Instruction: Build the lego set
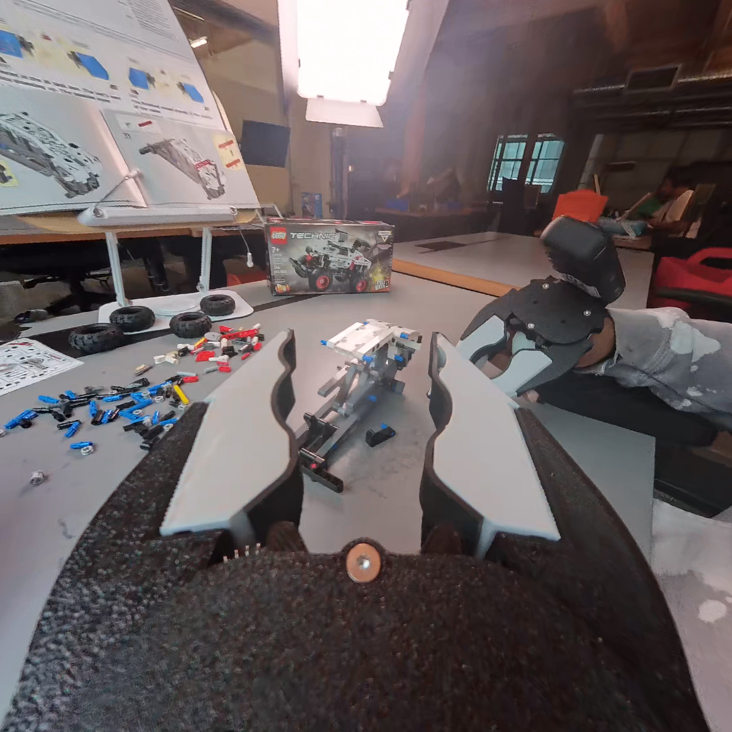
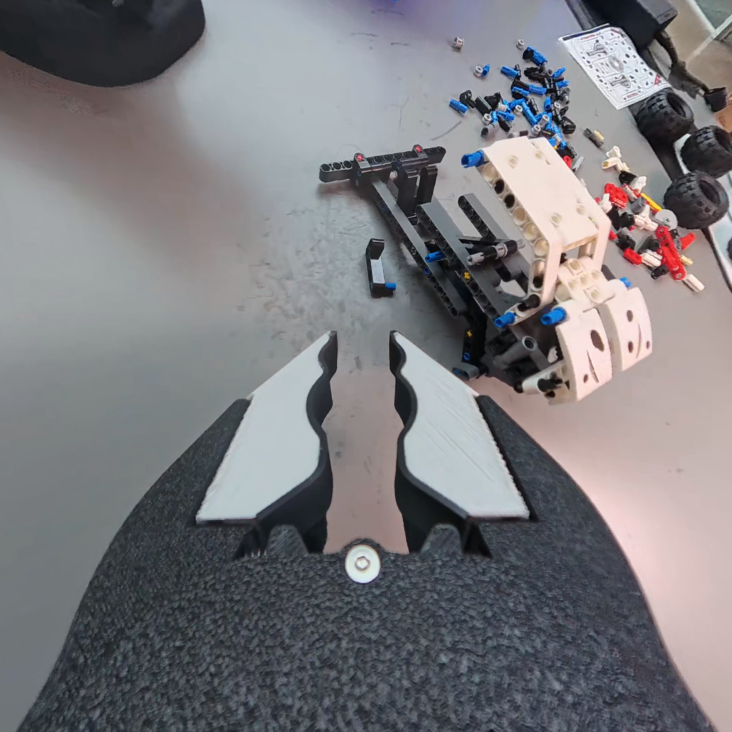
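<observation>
Left gripper gapes wide, empty, over the grey table; right gripper narrower, empty. Between them lies the truck, loose parts, tyres and box beyond. Dim, blurred room behind.

Left gripper hangs with jaws wide apart, framing the half-built truck chassis on the bench. A small black piece lies between the jaws; loose pins scatter left, right gripper right.
</observation>
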